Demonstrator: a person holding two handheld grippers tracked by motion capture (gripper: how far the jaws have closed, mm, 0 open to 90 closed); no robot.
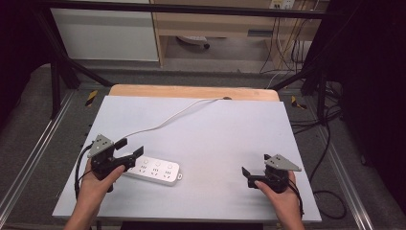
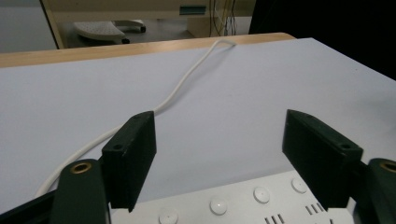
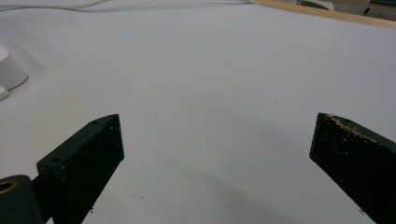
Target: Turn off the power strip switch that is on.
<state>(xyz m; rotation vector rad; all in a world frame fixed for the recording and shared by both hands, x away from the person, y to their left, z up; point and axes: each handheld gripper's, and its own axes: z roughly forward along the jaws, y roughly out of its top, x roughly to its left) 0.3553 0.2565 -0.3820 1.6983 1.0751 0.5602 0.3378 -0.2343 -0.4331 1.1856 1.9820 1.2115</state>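
Hovering with jaws apart over the near-left end of the power strip (image 1: 152, 170) on the desk (image 1: 215, 139), the left gripper (image 1: 128, 148) grips nothing yet, while the right gripper (image 1: 255, 165) waits empty, also spread.

Beyond your table's far edge you face a white cabinet (image 1: 103, 33) left, a wooden desk (image 1: 215, 24) right, grey floor (image 1: 28, 139) around

On the table (image 1: 215, 139) we saw a power strip (image 1: 155, 170) lying at the near left, its cable (image 1: 172, 117) running back to the far edge. The left gripper (image 1: 130, 148) hung over the strip's left end; the right gripper (image 1: 253, 172) sat well apart at the near right.
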